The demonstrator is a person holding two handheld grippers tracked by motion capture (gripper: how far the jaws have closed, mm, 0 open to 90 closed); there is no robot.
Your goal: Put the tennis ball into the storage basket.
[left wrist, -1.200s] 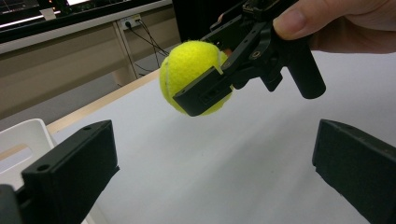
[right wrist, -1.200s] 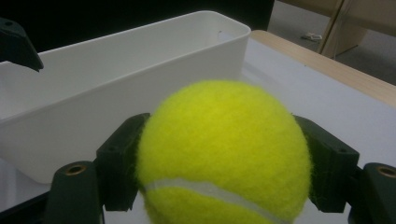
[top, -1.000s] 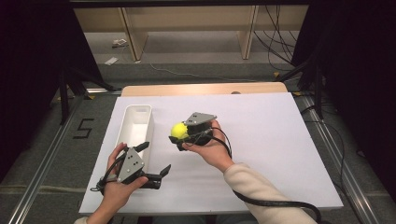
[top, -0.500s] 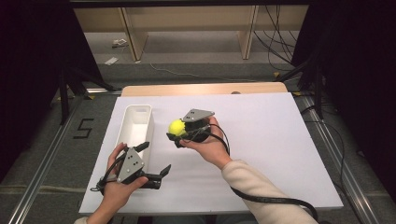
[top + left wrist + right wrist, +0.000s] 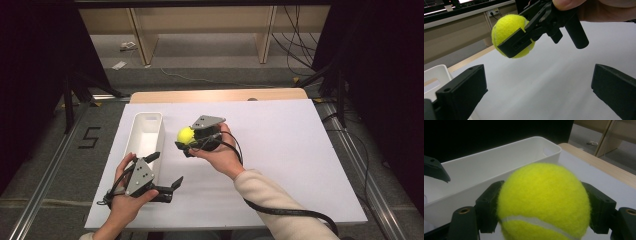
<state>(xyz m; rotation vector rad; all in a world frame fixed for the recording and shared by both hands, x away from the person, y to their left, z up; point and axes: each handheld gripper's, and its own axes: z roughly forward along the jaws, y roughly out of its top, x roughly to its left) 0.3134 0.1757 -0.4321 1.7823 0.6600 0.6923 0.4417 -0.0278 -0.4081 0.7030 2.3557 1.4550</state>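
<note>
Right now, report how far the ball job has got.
Done: the right gripper is shut on the tennis ball and holds it above the table. In hand: it hangs beside the white bin, not over it. Left: carry it over and release. The left gripper is open, idle.

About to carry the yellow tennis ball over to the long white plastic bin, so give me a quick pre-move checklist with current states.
1. Grip: right gripper has both jaws against the sides of the yellow fuzzy tennis ball - ok.
2. Ball off the table: the left gripper view shows it held above the white table sheet - ok.
3. Long white plastic bin interior free to receive the ball: the visible part looks empty - ok.
4. Ball over the bin: it sits beside the bin's right wall, not above the opening - not ok.
5. Left gripper out of the path: open, near the bin's near end - cannot tell.
</note>
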